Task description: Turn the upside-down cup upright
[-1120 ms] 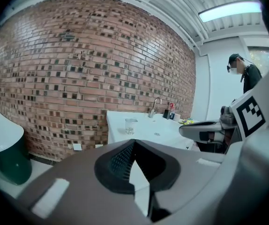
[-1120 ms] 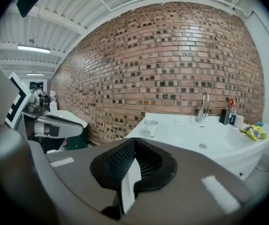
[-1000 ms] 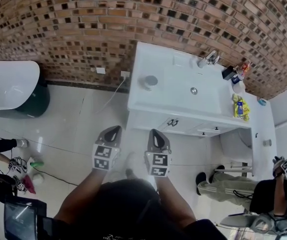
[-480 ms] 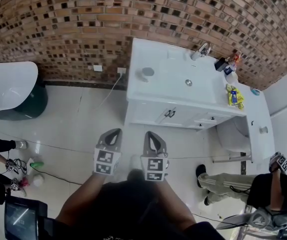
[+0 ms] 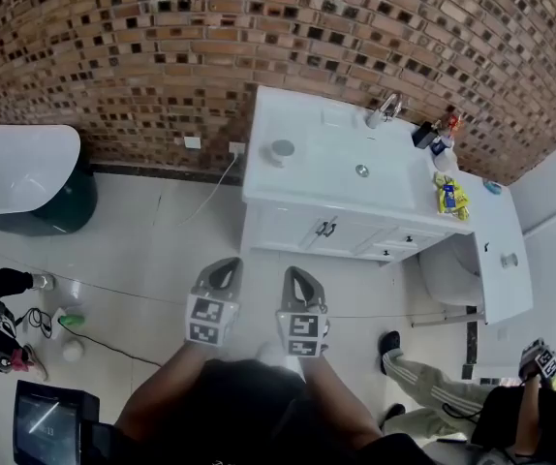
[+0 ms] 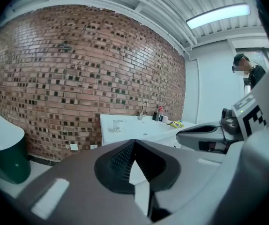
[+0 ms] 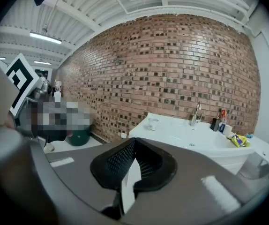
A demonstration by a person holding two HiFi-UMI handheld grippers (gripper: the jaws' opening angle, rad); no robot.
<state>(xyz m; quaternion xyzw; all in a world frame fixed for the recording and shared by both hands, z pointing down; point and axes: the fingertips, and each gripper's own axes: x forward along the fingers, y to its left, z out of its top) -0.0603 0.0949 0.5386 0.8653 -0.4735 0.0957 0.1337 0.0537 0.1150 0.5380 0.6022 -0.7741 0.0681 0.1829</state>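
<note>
The left hand-held gripper (image 5: pixel 224 264) and the right hand-held gripper (image 5: pixel 295 271) hang side by side over the tiled floor (image 5: pixel 152 245), well apart from the white bench (image 5: pixel 326 143). Each has its jaws pressed together on nothing. The clear cup (image 5: pixel 281 150) stands near the bench's left end, beside the sink (image 5: pixel 389 177), too small to tell which way up. The bottles (image 5: pixel 433 139) past the faucet (image 5: pixel 383 110) are hard to make out.

Head view steeply down, both gripper views forward, all sharing far sink counter (image 5: pixel 307 180), probably cup (image 5: pixel 282 150)
</note>
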